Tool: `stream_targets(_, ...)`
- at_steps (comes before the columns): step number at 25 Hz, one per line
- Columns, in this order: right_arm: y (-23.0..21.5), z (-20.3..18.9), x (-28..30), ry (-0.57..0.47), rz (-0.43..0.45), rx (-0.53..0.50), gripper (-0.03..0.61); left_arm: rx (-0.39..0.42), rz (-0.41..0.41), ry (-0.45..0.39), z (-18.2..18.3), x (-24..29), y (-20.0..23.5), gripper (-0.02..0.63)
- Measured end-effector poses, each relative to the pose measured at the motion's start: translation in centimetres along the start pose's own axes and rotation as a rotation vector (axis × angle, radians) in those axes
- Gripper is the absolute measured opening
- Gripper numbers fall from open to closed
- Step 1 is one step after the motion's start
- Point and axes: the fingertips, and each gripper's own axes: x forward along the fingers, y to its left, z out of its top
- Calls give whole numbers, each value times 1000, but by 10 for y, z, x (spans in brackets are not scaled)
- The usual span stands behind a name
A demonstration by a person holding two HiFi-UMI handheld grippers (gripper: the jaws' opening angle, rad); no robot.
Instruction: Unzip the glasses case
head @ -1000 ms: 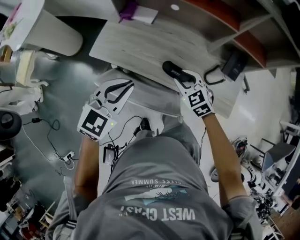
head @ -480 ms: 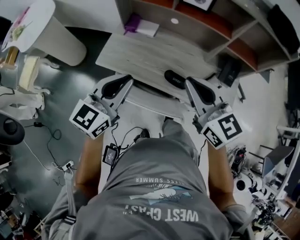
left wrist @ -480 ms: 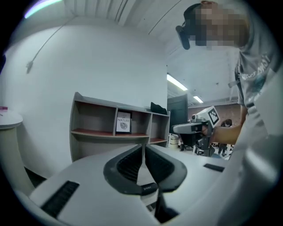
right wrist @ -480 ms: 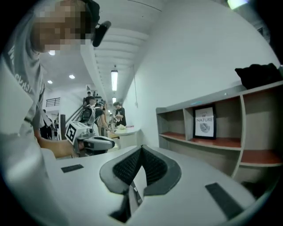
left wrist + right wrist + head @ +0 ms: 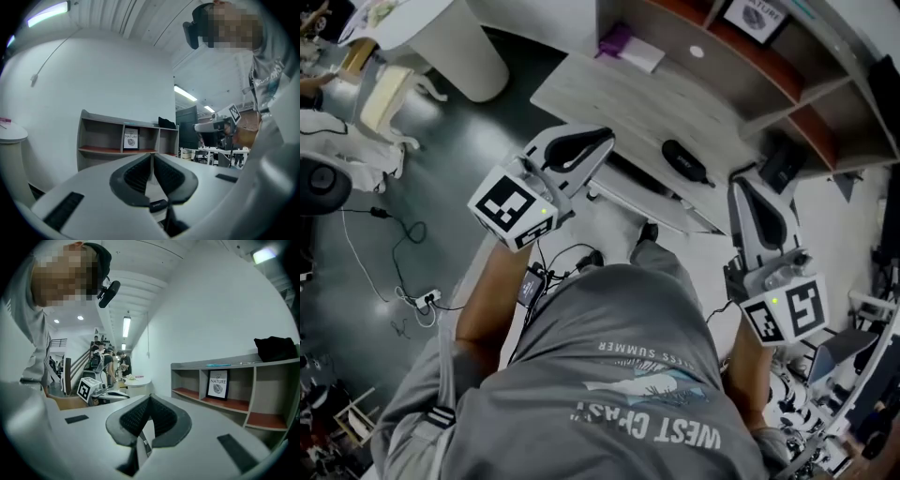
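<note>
Left of centre in the head view: left tongs [image 5: 598, 141] closed pad to pad with nothing between, plainly so in the left gripper view; pointing level toward the shelf unit [image 5: 101, 150]; hanging over the lower left edge of the worktop [image 5: 609, 94], apart from the task's thing.

Right of centre: glasses case [image 5: 686, 161], dark and oval, lying flat near the front edge of the worktop; between the two tongs across the frame, touched by neither; zip too small to read, closed or drawn open impossible to tell.

Lower right: right tongs [image 5: 748, 187], likewise pressed together and empty; off the right end of the worktop, well apart from the case.

Judged from this alone, a scene fitting two stages alike: tongs held clear ahead of going in on a closed zip, or held clear of a case already unzipped. So no reach warranted on this evidence; better to bring the head view down onto the seam, find the pull tab and its end of the track.

In either case: keep both tongs off the worktop edge; avoid nudging the case, probably light and apt to slide on smooth wood. With a closed zip only: pads narrow and square on the tab, other tongs pinning the body.
</note>
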Motion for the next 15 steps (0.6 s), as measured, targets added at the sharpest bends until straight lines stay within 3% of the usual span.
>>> stream_targets(15, 25, -2, -12, -2, 16, -13, 6, 10, 33, -13, 3, -29, -11, 18)
